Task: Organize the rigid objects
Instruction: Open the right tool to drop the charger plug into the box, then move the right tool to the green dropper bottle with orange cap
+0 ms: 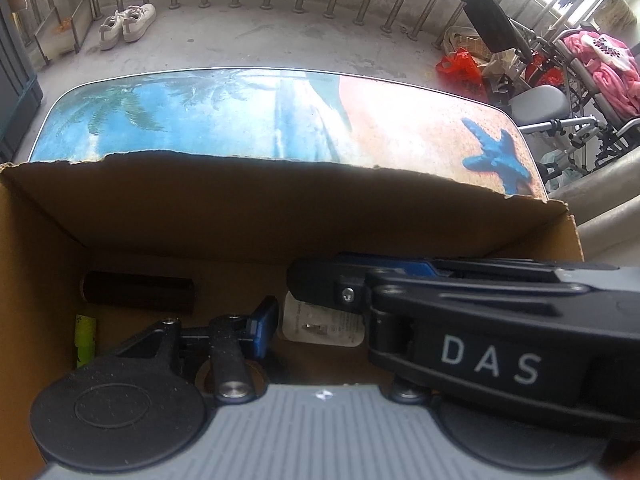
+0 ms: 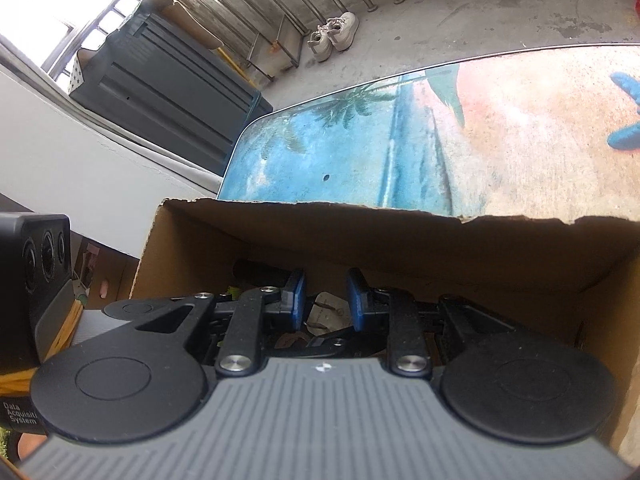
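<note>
A brown cardboard box (image 1: pixel 192 204) with a torn rim stands on a beach-print table (image 1: pixel 240 112). Inside lie a dark cylinder (image 1: pixel 138 291), a yellow-green object (image 1: pixel 85 338) and a white packet (image 1: pixel 324 324). In the left wrist view only one blue pad (image 1: pixel 262 326) of my left gripper shows; the right gripper's body (image 1: pixel 500 320) crosses over and hides the other side. My right gripper (image 2: pixel 326 304) is down in the box (image 2: pixel 400 236), open, with a gap between its blue pads (image 2: pixel 296 300) and nothing held. The packet (image 2: pixel 326 312) lies below that gap.
The printed table (image 2: pixel 400 140) extends beyond the box, with a blue starfish print (image 1: pixel 496 156) at the right. On the concrete floor are white shoes (image 1: pixel 126 24), a wheelchair with pink cloth (image 1: pixel 592 80), red bags (image 1: pixel 460 66) and a dark cabinet (image 2: pixel 160 88).
</note>
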The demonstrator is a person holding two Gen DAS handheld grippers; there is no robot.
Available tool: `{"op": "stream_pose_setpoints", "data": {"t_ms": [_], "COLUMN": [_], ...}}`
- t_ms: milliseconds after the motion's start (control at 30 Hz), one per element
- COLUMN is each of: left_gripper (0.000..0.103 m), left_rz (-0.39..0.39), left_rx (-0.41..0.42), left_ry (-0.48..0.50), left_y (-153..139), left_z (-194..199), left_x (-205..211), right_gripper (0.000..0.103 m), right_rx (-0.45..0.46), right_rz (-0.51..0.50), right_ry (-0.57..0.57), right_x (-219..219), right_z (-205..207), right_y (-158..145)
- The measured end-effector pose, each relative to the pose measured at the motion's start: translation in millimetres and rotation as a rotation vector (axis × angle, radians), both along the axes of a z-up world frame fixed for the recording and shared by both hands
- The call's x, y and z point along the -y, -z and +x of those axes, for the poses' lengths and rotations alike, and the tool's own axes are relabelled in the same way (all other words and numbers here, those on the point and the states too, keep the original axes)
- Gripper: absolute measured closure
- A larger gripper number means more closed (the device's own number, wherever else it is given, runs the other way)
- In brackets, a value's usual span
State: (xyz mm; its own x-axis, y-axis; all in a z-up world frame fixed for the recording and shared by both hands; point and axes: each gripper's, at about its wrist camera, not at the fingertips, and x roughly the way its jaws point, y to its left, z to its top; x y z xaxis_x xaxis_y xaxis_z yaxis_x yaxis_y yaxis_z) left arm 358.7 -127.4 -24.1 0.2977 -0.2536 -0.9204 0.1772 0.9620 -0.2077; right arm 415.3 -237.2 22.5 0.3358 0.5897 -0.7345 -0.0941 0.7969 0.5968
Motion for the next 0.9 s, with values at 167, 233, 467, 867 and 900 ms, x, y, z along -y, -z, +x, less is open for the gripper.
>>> {"op": "stream_pose_setpoints", "data": {"t_ms": [167, 233, 467, 867, 900], "left_gripper": [0.032, 0.028, 0.023, 0.013, 0.013], "left_rz": [0.015, 0.022, -0.022, -0.034, -0.023], "left_rx": [0.048, 0.068, 0.182, 0.496, 0.519], "left_ry": [-0.002, 0.004, 0.026, 0.089, 0.093], "left_y": [-17, -30, -86, -143, -140], "left_z": [-9, -16, -69, -239, -253], "left_x": [-1, -2, -24, -83, -87], "right_gripper": [0.080, 0.079, 0.076, 0.062, 0.062], "right_rx": [0.070, 0.112, 0.261, 0.495, 0.496], "right_rz": [0.007, 0.024, 0.114, 0.191, 0.184], "right_ry": [0.013, 0.024, 0.099, 0.110, 0.101], "right_x": [5, 10, 41, 94, 92], "right_z": [-13, -24, -91, -284, -296], "right_y": [-23, -38, -106, -175, -172]}}
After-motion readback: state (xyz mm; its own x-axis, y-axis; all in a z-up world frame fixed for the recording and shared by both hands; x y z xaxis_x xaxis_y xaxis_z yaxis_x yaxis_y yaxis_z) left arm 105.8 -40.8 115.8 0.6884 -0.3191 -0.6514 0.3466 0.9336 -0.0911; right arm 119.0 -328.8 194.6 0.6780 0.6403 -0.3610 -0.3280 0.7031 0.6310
